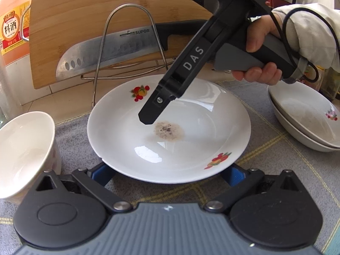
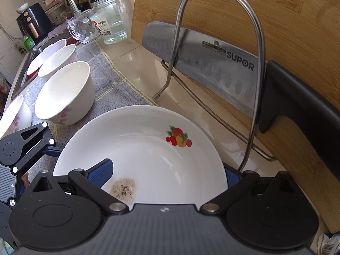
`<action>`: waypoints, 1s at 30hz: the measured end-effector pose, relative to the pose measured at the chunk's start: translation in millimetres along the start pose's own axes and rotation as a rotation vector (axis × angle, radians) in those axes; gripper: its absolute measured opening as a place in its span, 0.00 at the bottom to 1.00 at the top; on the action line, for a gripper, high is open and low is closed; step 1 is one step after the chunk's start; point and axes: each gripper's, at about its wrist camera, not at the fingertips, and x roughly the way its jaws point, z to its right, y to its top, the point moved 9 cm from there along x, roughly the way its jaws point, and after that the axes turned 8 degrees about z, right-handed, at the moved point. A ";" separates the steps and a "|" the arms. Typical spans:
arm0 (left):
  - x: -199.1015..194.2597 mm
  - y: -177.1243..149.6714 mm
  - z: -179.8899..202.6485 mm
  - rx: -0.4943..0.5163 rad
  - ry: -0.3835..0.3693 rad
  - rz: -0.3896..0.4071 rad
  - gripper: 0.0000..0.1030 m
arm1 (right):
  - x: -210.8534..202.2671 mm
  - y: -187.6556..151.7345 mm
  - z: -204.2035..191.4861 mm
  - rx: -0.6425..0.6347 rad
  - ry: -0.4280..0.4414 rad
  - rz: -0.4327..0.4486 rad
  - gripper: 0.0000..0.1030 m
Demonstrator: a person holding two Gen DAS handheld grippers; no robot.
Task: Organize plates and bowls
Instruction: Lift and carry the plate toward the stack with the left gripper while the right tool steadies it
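A white plate (image 1: 191, 140) with fruit prints and a brown stain lies on the grey cloth; it also shows in the right wrist view (image 2: 148, 148). My left gripper (image 1: 167, 173) is open, its blue pads at the plate's near rim, mostly hidden under it. My right gripper (image 2: 167, 174) is open across the plate: one finger (image 2: 102, 170) lies over the inside, the other sits outside the rim. From the left wrist view the right gripper (image 1: 148, 116) points down over the stain. Two stacked plates (image 1: 306, 123) sit at the right. A white bowl (image 1: 23, 148) stands at the left.
A wire rack (image 2: 212, 63) holds a SUPOR cleaver (image 2: 212, 63) against a wooden cutting board (image 2: 276, 21) just behind the plate. Several white bowls (image 2: 65, 93) line the cloth toward the sink. A cooking-wine bottle (image 1: 12, 31), glass jars (image 2: 85, 29) and a tap stand behind.
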 end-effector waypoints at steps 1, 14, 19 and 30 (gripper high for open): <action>-0.3 0.1 -0.1 -0.001 -0.002 0.001 1.00 | 0.7 0.8 -0.1 0.000 0.004 -0.001 1.00; -2.3 -1.1 -0.3 0.008 -0.020 -0.007 1.00 | -2.2 -2.6 -2.5 0.011 0.027 -0.035 1.00; -3.3 -1.9 -1.8 0.015 -0.038 0.002 1.00 | -4.4 -6.6 -6.2 -0.005 0.046 -0.051 1.00; -7.0 -1.5 -2.5 0.020 -0.047 0.008 0.99 | -4.3 -4.3 -3.5 0.026 0.040 -0.048 1.00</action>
